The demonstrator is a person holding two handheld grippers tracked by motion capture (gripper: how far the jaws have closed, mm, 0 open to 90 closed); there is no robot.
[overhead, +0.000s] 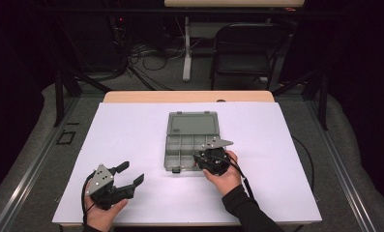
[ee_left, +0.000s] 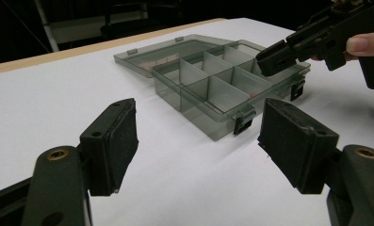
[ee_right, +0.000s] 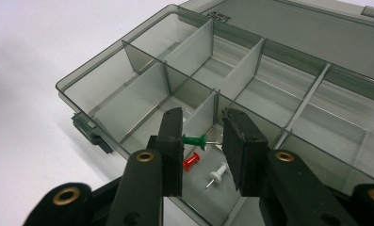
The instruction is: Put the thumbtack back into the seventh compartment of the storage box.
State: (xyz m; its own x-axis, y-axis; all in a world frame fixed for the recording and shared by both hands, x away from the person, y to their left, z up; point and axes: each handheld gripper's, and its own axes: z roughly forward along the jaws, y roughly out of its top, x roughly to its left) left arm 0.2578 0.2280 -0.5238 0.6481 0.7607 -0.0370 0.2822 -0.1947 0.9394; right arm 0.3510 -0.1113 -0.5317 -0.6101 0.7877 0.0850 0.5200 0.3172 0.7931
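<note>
Your right tongs (ee_right: pixel 202 141) pinch the green pushpin (ee_right: pixel 195 140) end to end over the organizer box's (overhead: pixel 172 145) near compartment, left tongs (ee_left: pixel 199 141) released above the bench (overhead: pixel 131 125), so any twist could flick it loose.

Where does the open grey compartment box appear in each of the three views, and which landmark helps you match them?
High view: the compartment box lies at the table's centre, lid hinged away from the person.
Left gripper view: it sits upper middle, beyond the jaws, seen from its latch side.
Right gripper view: its compartments spread behind the jaws, with pushpins in a near one.
Shared landmark: the right gripper, poised over the box's near right part.
</note>
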